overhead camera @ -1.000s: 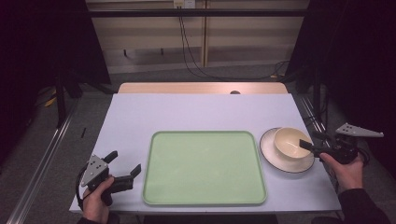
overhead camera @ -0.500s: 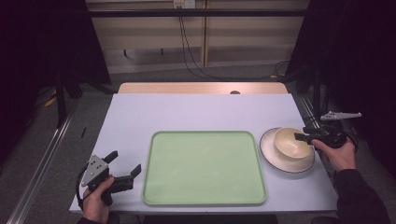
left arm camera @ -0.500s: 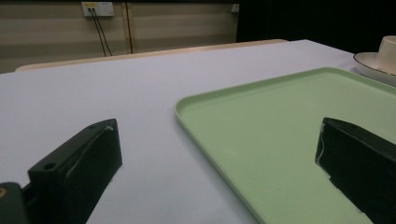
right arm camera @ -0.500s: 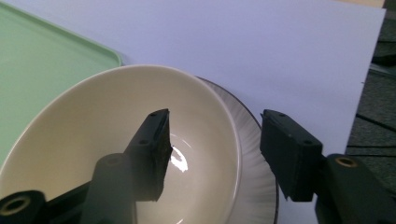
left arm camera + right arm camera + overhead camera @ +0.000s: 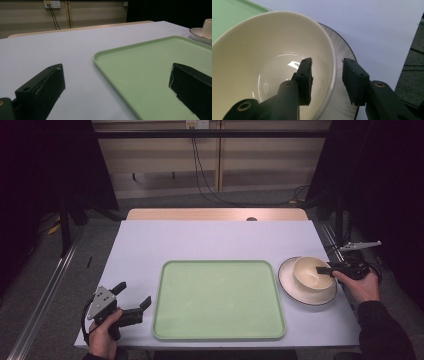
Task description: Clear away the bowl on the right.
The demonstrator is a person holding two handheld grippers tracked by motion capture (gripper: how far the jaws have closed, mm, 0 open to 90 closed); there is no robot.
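Cream ceramic bowl on its round white plate has its rim between the right gripper's parted fingers, while the left gripper rests wide open, empty, by the green tray

We note a pale lavender-white surface with a light wooden strip along its far edge. Behind it we see a beige panelled wall; black cables hang down it from a white socket plate near the top and trail onto the grey floor. A metal rail runs along the floor at the left. Both sides of the room lie in deep shadow; the lighting is dim and even.
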